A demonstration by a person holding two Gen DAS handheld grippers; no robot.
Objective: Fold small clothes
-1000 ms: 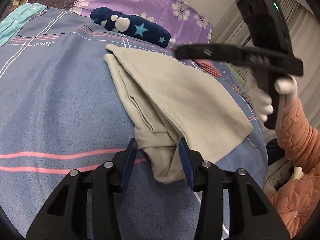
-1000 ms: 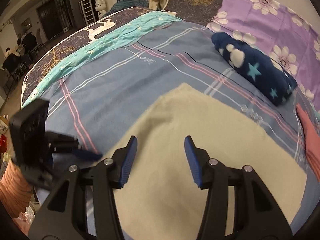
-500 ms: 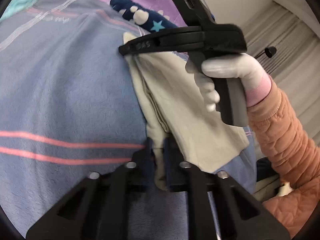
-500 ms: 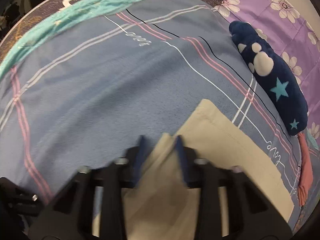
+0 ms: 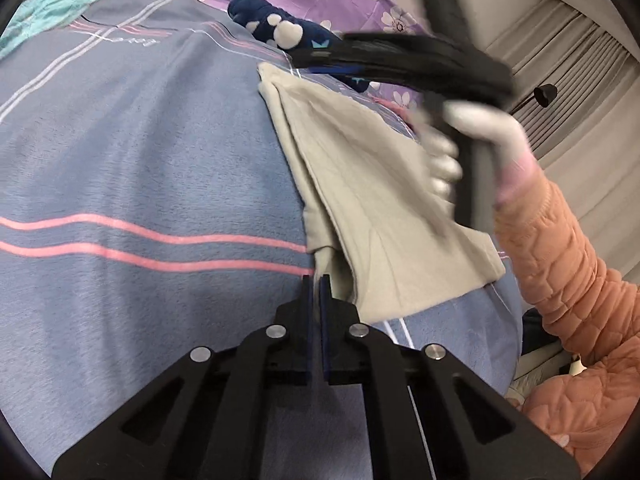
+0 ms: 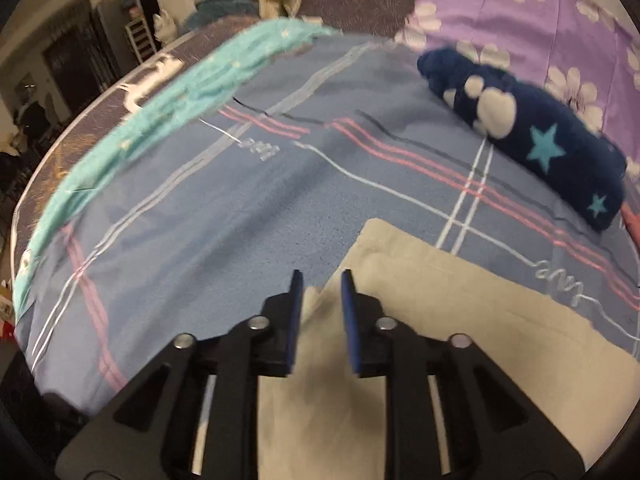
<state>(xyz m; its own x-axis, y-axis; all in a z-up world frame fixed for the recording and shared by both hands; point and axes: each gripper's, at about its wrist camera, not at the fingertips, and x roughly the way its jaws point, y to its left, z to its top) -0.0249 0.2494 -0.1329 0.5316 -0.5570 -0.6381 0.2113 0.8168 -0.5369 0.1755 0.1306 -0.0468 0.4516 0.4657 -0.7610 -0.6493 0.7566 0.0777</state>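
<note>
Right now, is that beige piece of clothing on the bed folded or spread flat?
Folded. The beige garment lies on the blue striped blanket with one layer doubled over another, stacked edges showing along its left side.

A navy star-patterned roll [image 6: 536, 136] lies on the blue striped bedspread [image 5: 140, 152].

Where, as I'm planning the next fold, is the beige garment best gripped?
The garment's layered edge near the far corner, from the blanket side: the layers meet there, lying flat. The right gripper's jaws are opening, that edge between them.
</note>
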